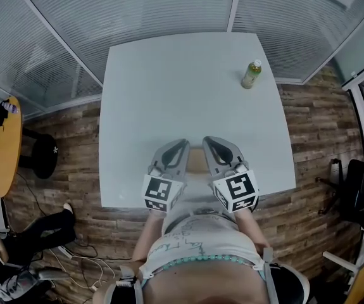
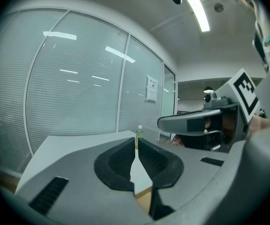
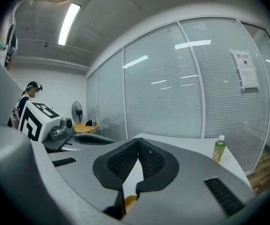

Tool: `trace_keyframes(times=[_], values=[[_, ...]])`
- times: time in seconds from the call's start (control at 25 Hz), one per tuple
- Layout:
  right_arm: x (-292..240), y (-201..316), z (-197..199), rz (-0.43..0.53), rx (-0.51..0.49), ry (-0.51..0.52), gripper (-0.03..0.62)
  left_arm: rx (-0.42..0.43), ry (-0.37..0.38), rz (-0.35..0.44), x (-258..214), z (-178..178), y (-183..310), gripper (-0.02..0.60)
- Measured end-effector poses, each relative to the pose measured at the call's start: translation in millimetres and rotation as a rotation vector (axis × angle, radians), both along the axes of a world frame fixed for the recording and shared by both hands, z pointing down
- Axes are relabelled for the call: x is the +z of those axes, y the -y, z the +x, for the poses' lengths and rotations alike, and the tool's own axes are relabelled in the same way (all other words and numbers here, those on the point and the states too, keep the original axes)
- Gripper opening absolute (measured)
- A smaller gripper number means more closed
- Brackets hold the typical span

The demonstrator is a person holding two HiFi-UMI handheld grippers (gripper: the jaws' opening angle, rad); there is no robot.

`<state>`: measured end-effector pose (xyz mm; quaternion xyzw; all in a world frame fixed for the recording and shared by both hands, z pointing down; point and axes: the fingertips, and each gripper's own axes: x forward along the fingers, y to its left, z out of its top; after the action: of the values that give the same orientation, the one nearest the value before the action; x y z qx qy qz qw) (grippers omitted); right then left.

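A clear plastic bottle of green drink with a white cap [image 1: 252, 74] stands upright on the white square table [image 1: 169, 81], near its far right corner; its long axis runs vertical, cap pointing up. It is well apart from both grippers. The left gripper [image 1: 182, 145] hangs over the table's near edge, its jaws pressed together at the tips with nothing between them; it points across the table towards the far side, and in the left gripper view the bottle [image 2: 139, 131] shows just above the tips. The right gripper [image 1: 208, 142] sits just beside it, jaws likewise pressed together and empty; in the right gripper view the bottle [image 3: 219, 150] lies off to the right. A round yellow side table [image 1: 3, 144] stands on the wooden floor [image 1: 314, 125] to the left.
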<state>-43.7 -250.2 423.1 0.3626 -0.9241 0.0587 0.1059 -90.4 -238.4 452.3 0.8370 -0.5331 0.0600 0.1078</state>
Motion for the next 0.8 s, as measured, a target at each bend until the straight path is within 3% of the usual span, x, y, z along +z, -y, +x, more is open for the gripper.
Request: trace_keyframes(times=[0.28, 0.8], values=[[7, -2, 4, -0.015, 0.007, -0.02, 0.0, -0.012, 0.016, -0.068, 40, -5, -4, 0.001], [24, 2, 19, -0.054, 0.056, -0.072, 0.0, -0.031, 0.032, -0.295, 136, -20, -18, 0.001]])
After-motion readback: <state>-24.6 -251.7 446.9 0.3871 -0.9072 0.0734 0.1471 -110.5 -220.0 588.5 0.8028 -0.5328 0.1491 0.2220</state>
